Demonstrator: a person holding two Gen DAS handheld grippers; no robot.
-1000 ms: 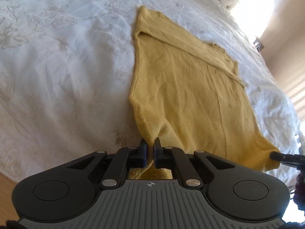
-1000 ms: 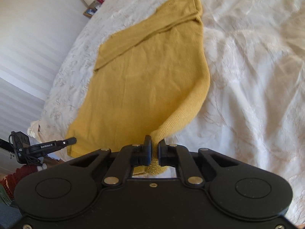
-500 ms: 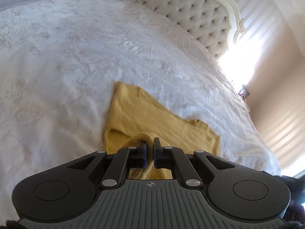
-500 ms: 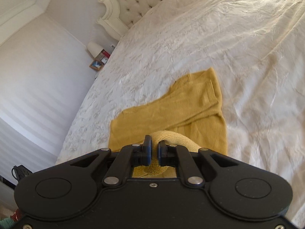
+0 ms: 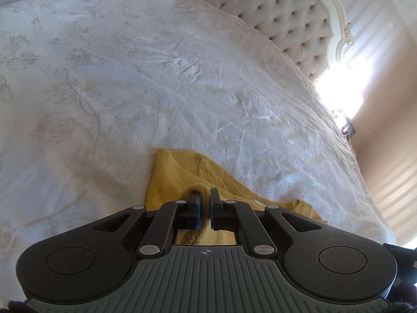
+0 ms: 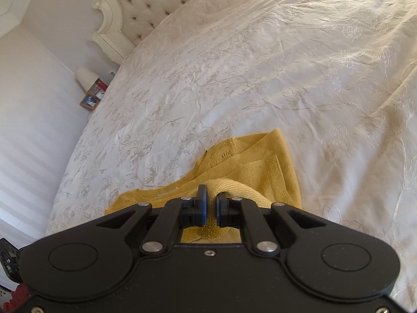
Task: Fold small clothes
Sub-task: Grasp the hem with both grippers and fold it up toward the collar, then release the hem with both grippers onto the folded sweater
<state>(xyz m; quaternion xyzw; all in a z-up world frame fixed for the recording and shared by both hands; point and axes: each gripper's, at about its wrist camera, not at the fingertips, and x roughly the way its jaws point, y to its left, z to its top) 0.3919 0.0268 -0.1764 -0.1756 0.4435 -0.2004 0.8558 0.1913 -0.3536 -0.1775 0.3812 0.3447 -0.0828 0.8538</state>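
Note:
A mustard-yellow knit top lies on the white embroidered bedspread, with only its far collar end showing past the gripper body. My left gripper is shut on a pinched fold of the top's hem, lifted over the part that lies flat. In the right wrist view the same yellow top spreads ahead, its neckline toward the headboard. My right gripper is shut on the other hem corner, a roll of knit bulging over its right finger. The rest of the garment is hidden under both grippers.
A tufted cream headboard stands at the far end of the bed. A nightstand with a lamp and frames sits beside the bed. Bright window light glares at the right. Wide bedspread stretches beyond the top.
Both grippers carried the hem forward over the top toward the headboard. Much less of the garment shows ahead; the headboard has come into view.

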